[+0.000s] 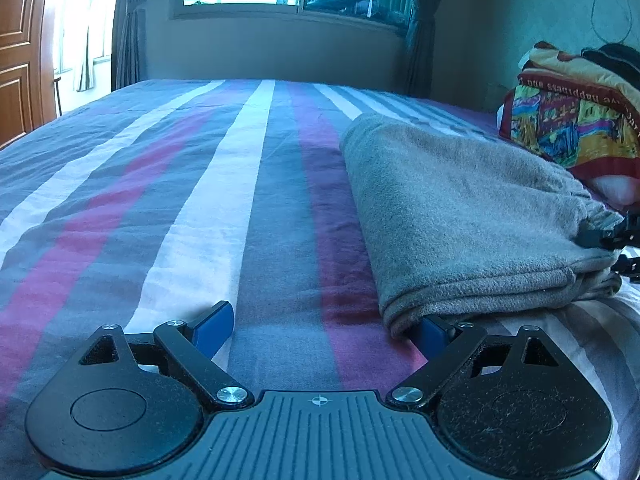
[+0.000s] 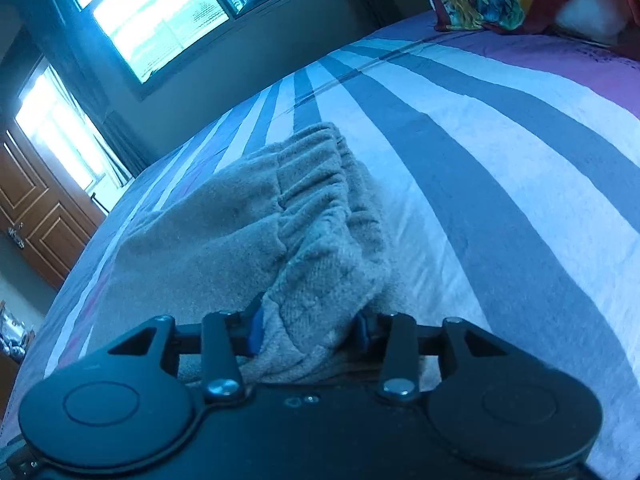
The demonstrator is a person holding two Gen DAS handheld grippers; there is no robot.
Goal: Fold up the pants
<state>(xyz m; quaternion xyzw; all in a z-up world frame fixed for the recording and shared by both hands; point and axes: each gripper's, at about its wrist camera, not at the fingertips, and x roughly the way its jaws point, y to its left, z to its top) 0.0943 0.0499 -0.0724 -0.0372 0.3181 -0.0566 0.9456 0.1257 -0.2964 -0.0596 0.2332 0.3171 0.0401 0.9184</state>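
Left gripper [image 1: 324, 322]: jaws spread wide, empty, over striped bedsheet [image 1: 168, 184]. Right gripper [image 2: 310, 332]: pads flank the folded grey pants [image 2: 256, 240] waistband; contact cannot be told.

Folded grey pants [image 1: 460, 208] on striped bedsheet [image 1: 200, 200], wide-spread left claw [image 1: 324, 326] alongside.

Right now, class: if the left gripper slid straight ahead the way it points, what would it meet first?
Probably only the striped bedsheet. The left gripper stands open over bare sheet; the folded grey pants lie to its right, with one corner over its right finger, so that side could snag. Depth is uncertain.
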